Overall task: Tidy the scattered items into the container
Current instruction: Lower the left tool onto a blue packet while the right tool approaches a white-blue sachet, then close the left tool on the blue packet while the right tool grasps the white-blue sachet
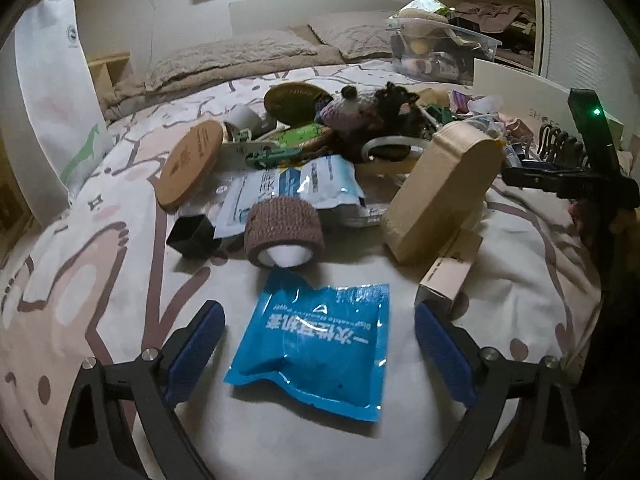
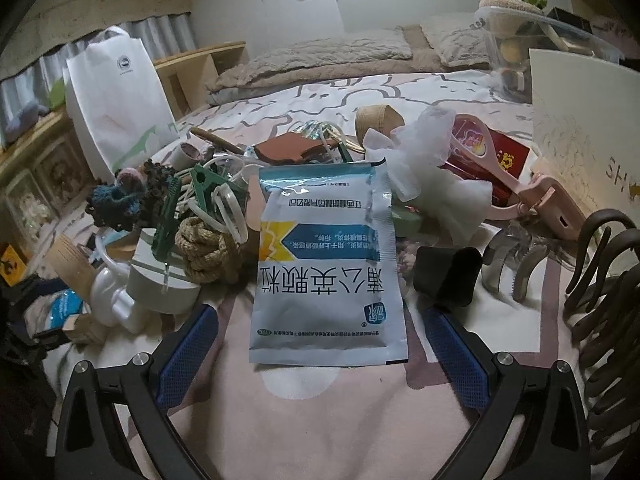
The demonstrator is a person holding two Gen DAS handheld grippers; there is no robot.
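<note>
The left gripper (image 1: 320, 344) hung with its jaws spread wide and nothing between the pads, straddling a flat blue packet (image 1: 316, 344) on the bedspread (image 1: 100, 280). The likely trouble, as I judged it, was the film — slick and lying flush on soft cloth, it could slide or buckle rather than lift. Just beyond it the brown bandage roll (image 1: 285, 230) could be nudged and roll off. The right gripper (image 2: 320, 340) was likewise spread and empty, a white sachet (image 2: 326, 264) between its pads; the black cup (image 2: 447, 276) sat near the right pad and could be knocked. The clear container (image 1: 444, 46) stood well apart at the far right, its contents hard to make out.
</note>
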